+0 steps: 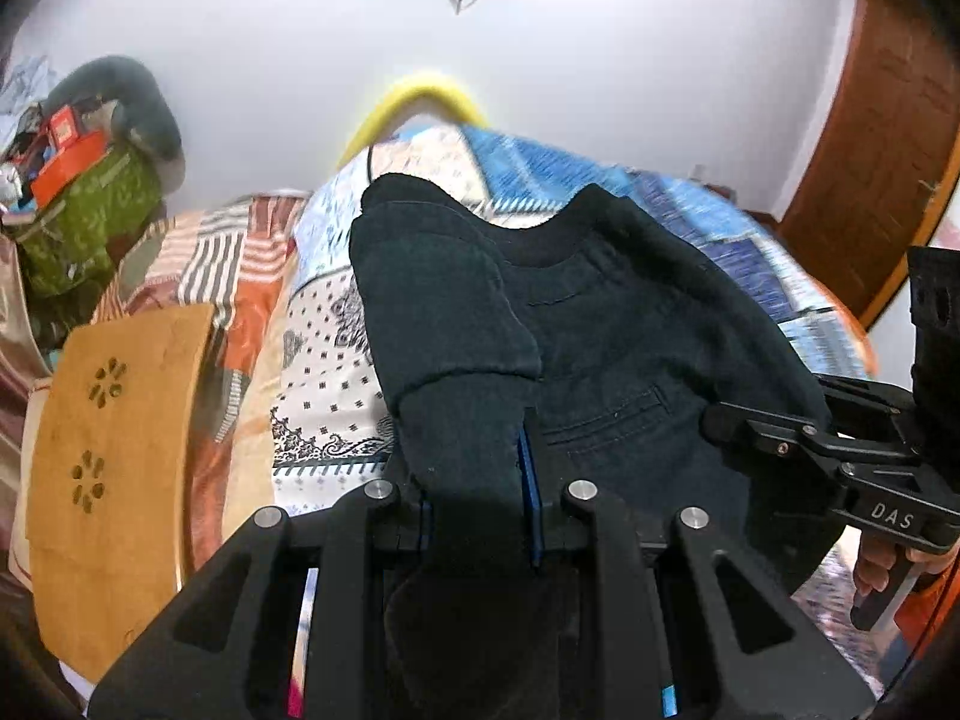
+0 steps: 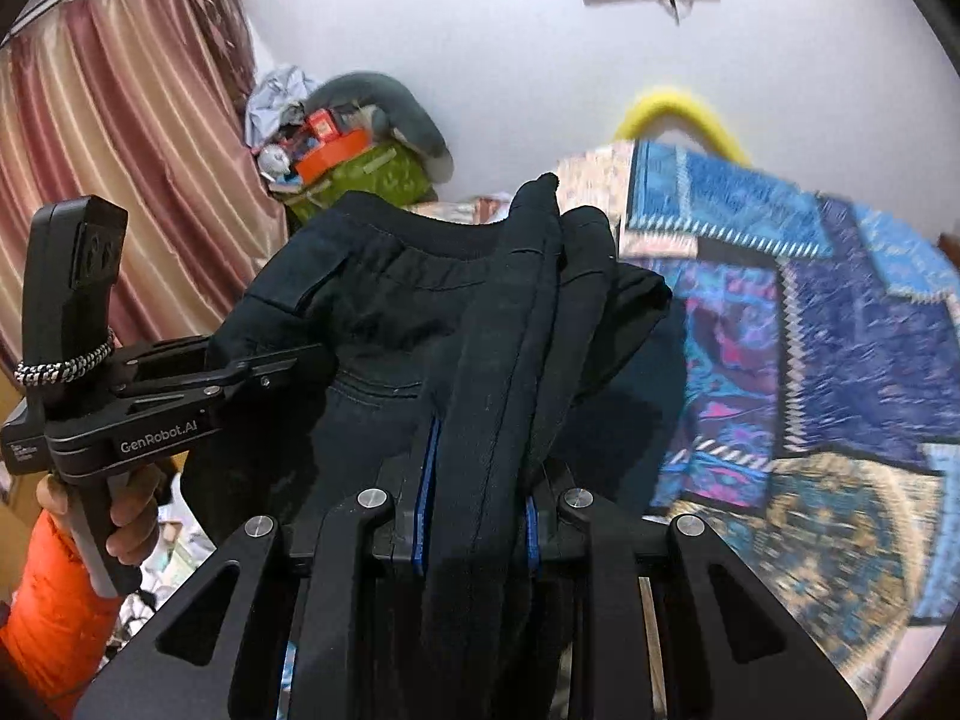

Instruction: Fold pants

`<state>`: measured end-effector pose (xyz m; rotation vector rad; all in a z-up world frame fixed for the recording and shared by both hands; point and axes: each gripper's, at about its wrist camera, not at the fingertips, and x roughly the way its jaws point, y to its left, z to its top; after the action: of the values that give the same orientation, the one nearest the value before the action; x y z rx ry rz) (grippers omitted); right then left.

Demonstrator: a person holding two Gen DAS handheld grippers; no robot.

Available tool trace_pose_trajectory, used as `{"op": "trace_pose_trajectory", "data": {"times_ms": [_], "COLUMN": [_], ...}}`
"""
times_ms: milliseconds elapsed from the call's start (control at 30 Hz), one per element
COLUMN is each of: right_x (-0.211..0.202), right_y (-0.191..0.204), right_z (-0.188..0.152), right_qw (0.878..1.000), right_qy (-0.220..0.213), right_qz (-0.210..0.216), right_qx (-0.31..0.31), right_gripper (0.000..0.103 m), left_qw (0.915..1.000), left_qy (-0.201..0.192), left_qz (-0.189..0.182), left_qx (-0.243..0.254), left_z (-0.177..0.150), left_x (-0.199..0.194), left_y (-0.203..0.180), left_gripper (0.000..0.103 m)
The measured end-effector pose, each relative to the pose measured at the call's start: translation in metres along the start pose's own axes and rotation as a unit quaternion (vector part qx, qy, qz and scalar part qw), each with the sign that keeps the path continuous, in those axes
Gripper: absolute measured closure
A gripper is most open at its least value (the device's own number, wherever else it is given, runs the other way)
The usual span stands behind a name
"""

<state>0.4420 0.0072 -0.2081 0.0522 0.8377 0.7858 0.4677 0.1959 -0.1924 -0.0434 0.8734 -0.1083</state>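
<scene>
The left gripper (image 1: 474,480) is clamped on a thick bunch of the dark pants (image 1: 630,324), its blue-padded fingers pressed against cloth on both sides, so that the fabric rises out of the jaws and drapes away forward; the right gripper (image 2: 480,480) does the same at the other end, closed on a ridge of doubled seams that stands up between its pads. The pants hang between the two, lifted off the bed (image 1: 336,324) rather than lying on it, with the waistband sagging in a shallow curve across the middle and a back pocket showing just beyond the left fingers. The garment's held edge therefore runs side to side from one gripper to the other, and the rest falls ahead and below, toward the patchwork bedspread (image 2: 840,312) that covers the bed's far side. Each gripper shows in the other's view, near and roughly level; neither looks markedly closer to the mattress. By my reckoning the coming move hinges on this: the free cloth lies forward of both sets of fingers, so laying it flat means carrying both hands out over the bed together, keeping that side-to-side line taut. How much hangs below I cannot tell.
</scene>
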Motion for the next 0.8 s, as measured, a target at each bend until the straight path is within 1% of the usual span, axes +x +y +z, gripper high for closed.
{"op": "trace_pose_trajectory", "data": {"times_ms": [100, 167, 200, 233, 267, 300, 367, 400, 433, 500, 567, 667, 767, 800], "right_x": [0.027, 0.042, 0.049, 0.05, 0.049, 0.045, 0.037, 0.031, 0.026, 0.012, -0.007, -0.033, -0.071, -0.09], "right_y": [-0.01, -0.018, -0.025, -0.028, -0.033, -0.037, -0.038, -0.035, -0.032, -0.023, -0.014, -0.003, 0.019, 0.029], "right_z": [-0.004, -0.013, -0.02, -0.023, -0.025, -0.025, -0.027, -0.028, -0.029, -0.032, -0.033, -0.031, -0.027, -0.027], "right_qw": [1.0, 0.999, 0.998, 0.998, 0.998, 0.998, 0.997, 0.997, 0.997, 0.996, 0.996, 0.997, 0.997, 0.997], "right_qy": [0.02, 0.042, 0.055, 0.059, 0.06, 0.059, 0.063, 0.063, 0.062, 0.059, 0.05, 0.029, -0.001, -0.016], "right_qz": [-0.011, -0.023, -0.03, -0.035, -0.031, -0.017, -0.021, -0.03, -0.039, -0.061, -0.069, -0.072, -0.073, -0.07], "right_qx": [0.0, 0.0, 0.004, 0.009, 0.019, 0.034, 0.032, 0.022, 0.012, 0.0, -0.009, -0.016, -0.029, -0.035], "right_gripper": [0.083, 0.082, 0.082, 0.081, 0.079, 0.079, 0.075, 0.075, 0.071, 0.071, 0.071, 0.071, 0.071, 0.071], "left_qw": [0.9997, 0.9985, 0.9972, 0.9967, 0.9964, 0.9968, 0.9976, 0.9976, 0.9974, 0.9971, 0.9972, 0.9978, 0.9982, 0.998], "left_qy": [0.021, 0.047, 0.067, 0.075, 0.08, 0.075, 0.063, 0.061, 0.062, 0.058, 0.052, 0.035, 0.002, -0.015], "left_qz": [-0.008, -0.013, -0.014, -0.009, -0.001, 0.002, 0.006, 0.012, 0.019, 0.037, 0.051, 0.055, 0.06, 0.061], "left_qx": [-0.014, -0.024, -0.028, -0.029, -0.027, -0.027, -0.029, -0.03, -0.032, -0.031, -0.02, -0.013, 0.005, 0.011], "left_z": [-0.01, -0.02, -0.028, -0.033, -0.039, -0.043, -0.045, -0.046, -0.046, -0.046, -0.048, -0.049, -0.046, -0.045], "left_x": [0.04, 0.07, 0.089, 0.099, 0.108, 0.11, 0.103, 0.098, 0.094, 0.085, 0.068, 0.03, -0.022, -0.045], "left_y": [0.013, 0.018, 0.022, 0.023, 0.024, 0.023, 0.021, 0.02, 0.02, 0.02, 0.014, 0.003, -0.016, -0.026], "left_gripper": [0.078, 0.075, 0.071, 0.063, 0.059, 0.054, 0.053, 0.053, 0.053, 0.053, 0.053, 0.053, 0.053, 0.053]}}
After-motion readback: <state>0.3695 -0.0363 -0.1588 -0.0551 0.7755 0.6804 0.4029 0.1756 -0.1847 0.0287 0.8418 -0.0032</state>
